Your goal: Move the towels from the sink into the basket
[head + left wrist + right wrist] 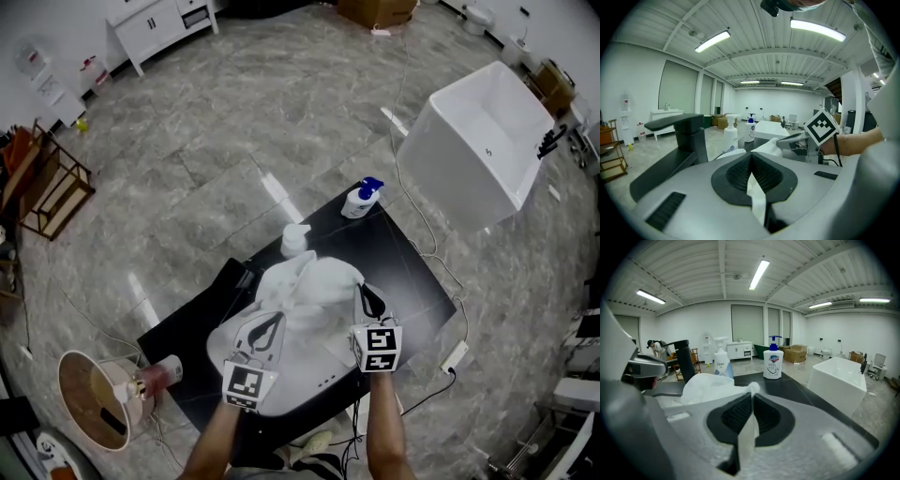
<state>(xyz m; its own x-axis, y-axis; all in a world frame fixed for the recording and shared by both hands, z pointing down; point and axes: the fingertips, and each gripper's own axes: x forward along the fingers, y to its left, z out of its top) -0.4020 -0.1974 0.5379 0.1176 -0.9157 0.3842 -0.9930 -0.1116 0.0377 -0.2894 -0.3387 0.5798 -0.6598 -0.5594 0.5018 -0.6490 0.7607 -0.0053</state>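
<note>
stage: grip made, towel not delivered | left tongs (269, 323) and right tongs (368, 298) both clamped on white towel (314, 281) | towel bunched above sink (314, 370); basket (89, 398) well apart; carry remains

Left claw (273, 322) and right claw (368, 292), side by side, both pinch the towel (314, 279).

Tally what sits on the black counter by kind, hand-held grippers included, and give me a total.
White plastic pump bottles: 2, a white-capped pump bottle and a blue-capped pump bottle
White cloth towel: 1
Black faucet: 1
White sink basin: 1
Hand-held grippers: 2, left hand-held gripper and right hand-held gripper, both shut on the towel
Total: 7
</note>
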